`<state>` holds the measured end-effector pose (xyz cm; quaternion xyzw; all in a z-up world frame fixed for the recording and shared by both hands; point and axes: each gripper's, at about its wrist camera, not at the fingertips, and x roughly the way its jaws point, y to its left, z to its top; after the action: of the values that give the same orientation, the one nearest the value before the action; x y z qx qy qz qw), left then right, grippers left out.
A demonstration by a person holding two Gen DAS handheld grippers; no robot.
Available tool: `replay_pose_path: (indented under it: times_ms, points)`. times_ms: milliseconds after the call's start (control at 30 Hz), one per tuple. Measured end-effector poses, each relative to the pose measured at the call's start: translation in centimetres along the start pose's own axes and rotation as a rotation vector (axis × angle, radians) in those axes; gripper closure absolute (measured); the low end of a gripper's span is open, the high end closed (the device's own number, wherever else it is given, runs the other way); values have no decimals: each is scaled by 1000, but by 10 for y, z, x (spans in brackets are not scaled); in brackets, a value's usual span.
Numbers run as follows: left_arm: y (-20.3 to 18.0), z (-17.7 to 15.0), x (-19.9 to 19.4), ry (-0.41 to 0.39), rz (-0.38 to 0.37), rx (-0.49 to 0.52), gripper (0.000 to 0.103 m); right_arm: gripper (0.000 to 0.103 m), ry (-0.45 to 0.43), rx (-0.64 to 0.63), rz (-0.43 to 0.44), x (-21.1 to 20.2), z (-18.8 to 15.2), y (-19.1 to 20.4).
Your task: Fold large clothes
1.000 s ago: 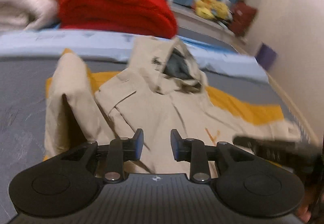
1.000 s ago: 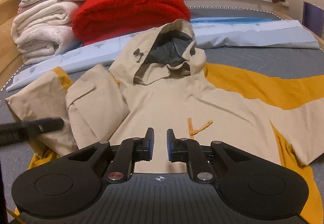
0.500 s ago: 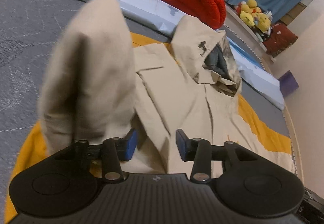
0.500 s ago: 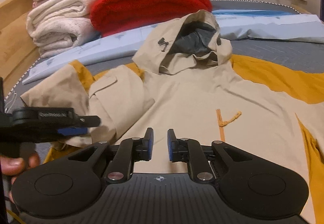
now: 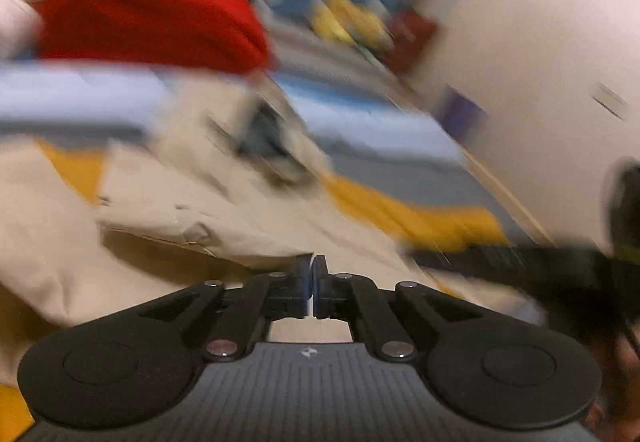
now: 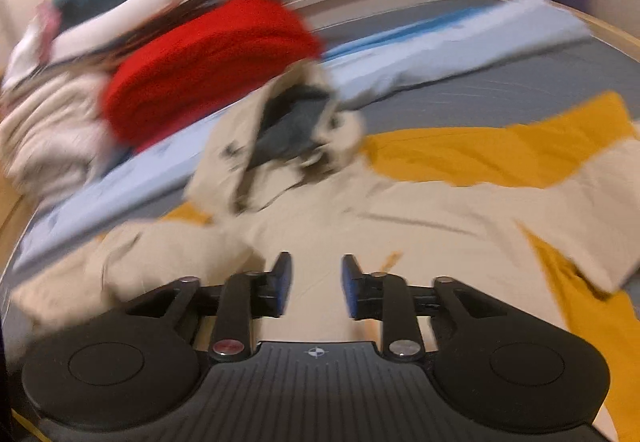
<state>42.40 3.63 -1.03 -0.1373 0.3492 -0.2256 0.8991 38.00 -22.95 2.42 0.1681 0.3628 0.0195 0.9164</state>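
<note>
One jacket, beige with yellow panels, lies spread on the grey bed, hood toward the red blanket, laid flat so its sides can be folded in. The left claw is pinched nearly shut right at a beige fold; whether cloth is caught between the jaws is too blurred to tell. The right claw hangs open and empty over the chest, probably ready to pin it.
</note>
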Motion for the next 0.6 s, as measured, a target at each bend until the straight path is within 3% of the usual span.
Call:
replay_pose_path:
  times_ms: [33,100,167,267,400,500,600]
  points:
    - [-3,-4,5,35,-23,-1,101,67,-5,32,-21,0,1,-7]
    - [-7,-10,9,60,9,21,87,64,4,82,-40,2,2,-17]
    - [-7,-12,9,64,50,39,63,62,31,108,-35,5,0,-23]
    - [7,-8,5,38,112,-39,45,62,64,123,-20,11,-4,-22]
    - [46,-5,4,62,157,-260,41,62,94,85,2,16,-9,-11]
    - [71,5,-3,58,210,-358,42,61,139,-7,43,22,-13,2]
    - [100,0,-2,146,301,-507,42,61,167,-118,92,26,-22,23]
